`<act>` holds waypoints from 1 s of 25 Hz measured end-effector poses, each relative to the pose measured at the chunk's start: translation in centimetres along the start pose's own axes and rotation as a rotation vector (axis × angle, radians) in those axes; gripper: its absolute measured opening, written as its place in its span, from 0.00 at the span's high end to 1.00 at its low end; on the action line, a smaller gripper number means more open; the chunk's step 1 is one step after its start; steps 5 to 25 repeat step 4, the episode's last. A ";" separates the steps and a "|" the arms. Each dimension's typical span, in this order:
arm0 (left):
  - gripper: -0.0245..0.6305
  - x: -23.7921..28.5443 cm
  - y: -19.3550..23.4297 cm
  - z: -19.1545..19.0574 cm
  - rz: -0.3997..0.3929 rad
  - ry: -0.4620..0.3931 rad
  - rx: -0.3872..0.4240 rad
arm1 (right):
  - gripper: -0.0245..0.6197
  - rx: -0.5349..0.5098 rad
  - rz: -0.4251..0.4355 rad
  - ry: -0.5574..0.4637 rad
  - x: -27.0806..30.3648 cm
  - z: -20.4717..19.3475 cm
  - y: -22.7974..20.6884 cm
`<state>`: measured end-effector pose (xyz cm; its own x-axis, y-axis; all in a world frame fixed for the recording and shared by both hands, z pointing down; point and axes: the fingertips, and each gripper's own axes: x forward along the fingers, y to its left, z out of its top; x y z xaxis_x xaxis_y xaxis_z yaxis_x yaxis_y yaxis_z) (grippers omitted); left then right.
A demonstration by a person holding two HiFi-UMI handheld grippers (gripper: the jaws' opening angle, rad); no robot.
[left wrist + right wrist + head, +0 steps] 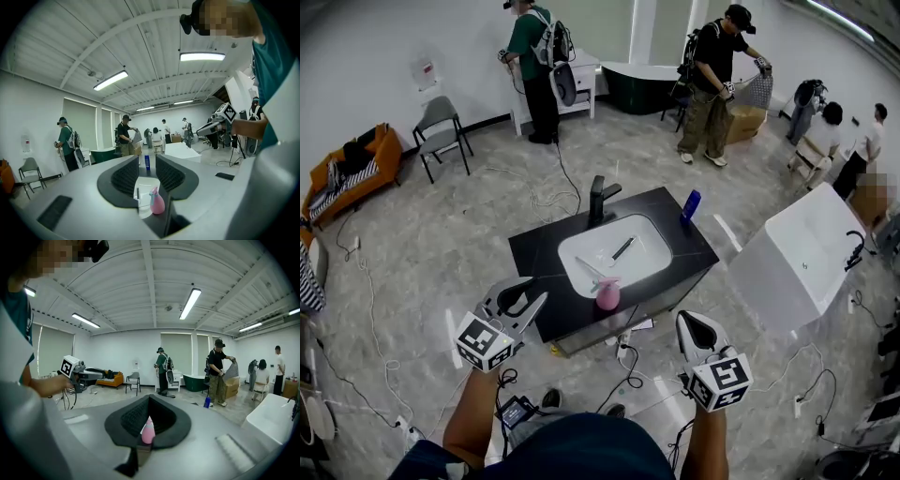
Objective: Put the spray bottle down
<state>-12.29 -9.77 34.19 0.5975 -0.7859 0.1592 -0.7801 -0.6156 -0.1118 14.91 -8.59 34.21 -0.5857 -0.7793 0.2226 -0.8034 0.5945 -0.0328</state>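
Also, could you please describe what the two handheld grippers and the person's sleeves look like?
Both the left gripper and right gripper have pale grey shells with black ribbed pads inside the jaws. Each carries a white cube printed with black square markers. The person wears a dark teal short-sleeved top.

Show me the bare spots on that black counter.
Widest: the counter left of the basin. A narrower strip lies right of it, in front of the blue bottle. Crowded: the front rim by the pink spray bottle, and the basin itself.
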 end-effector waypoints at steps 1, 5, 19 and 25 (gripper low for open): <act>0.79 -0.3 -0.3 -0.2 0.007 0.003 -0.003 | 0.95 -0.002 0.002 0.000 -0.4 0.0 0.0; 0.79 -1.2 -1.3 -0.4 0.023 0.011 -0.009 | 0.95 -0.005 0.008 0.002 -1.6 -0.1 -0.2; 0.79 -1.2 -1.3 -0.4 0.023 0.011 -0.009 | 0.95 -0.005 0.008 0.002 -1.6 -0.1 -0.2; 0.79 -1.2 -1.3 -0.4 0.023 0.011 -0.009 | 0.95 -0.005 0.008 0.002 -1.6 -0.1 -0.2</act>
